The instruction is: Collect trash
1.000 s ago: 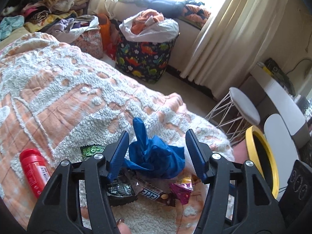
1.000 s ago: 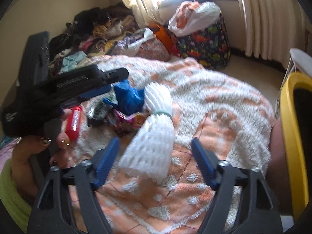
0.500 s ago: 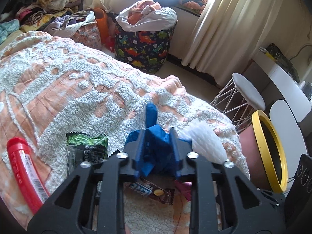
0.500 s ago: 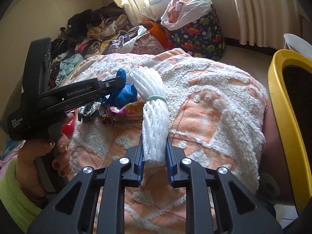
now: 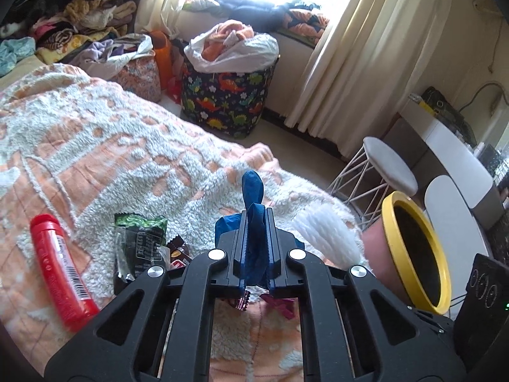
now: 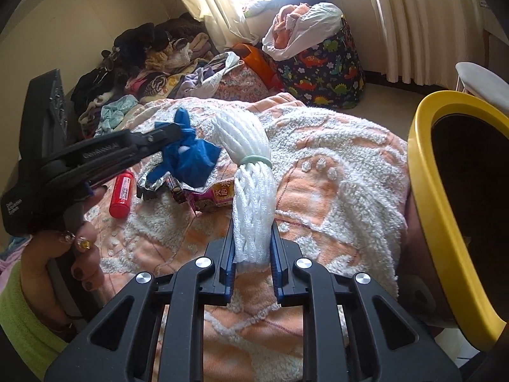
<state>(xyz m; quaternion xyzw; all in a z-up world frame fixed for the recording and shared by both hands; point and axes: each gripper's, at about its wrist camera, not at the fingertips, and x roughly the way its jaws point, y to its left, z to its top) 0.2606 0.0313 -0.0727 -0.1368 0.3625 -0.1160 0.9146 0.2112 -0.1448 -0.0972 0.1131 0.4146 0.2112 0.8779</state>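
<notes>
My left gripper (image 5: 254, 222) is shut on a crumpled blue plastic bag (image 5: 253, 197) and holds it just above the bedspread; it also shows in the right wrist view (image 6: 191, 156). My right gripper (image 6: 251, 242) is shut on a white foam net sleeve (image 6: 253, 187) with a green band, also seen in the left wrist view (image 5: 324, 232). Snack wrappers (image 6: 210, 195) and a green-black wrapper (image 5: 140, 242) lie on the bed. A red tube (image 5: 60, 267) lies at the left. A bin with a yellow rim (image 6: 445, 216) stands at the right, beside the bed (image 5: 413, 254).
The orange and white fluffy bedspread (image 5: 111, 159) covers the bed. A dinosaur-print basket (image 5: 226, 98) full of laundry stands by the curtains. Clothes are piled at the back left (image 5: 73, 31). A white stool (image 5: 388, 165) and a white desk (image 5: 455, 156) stand at the right.
Both grippers went from open to shut: the left closed on the blue bag, the right on the white foam sleeve. Both items are now raised a little off the bedspread.
</notes>
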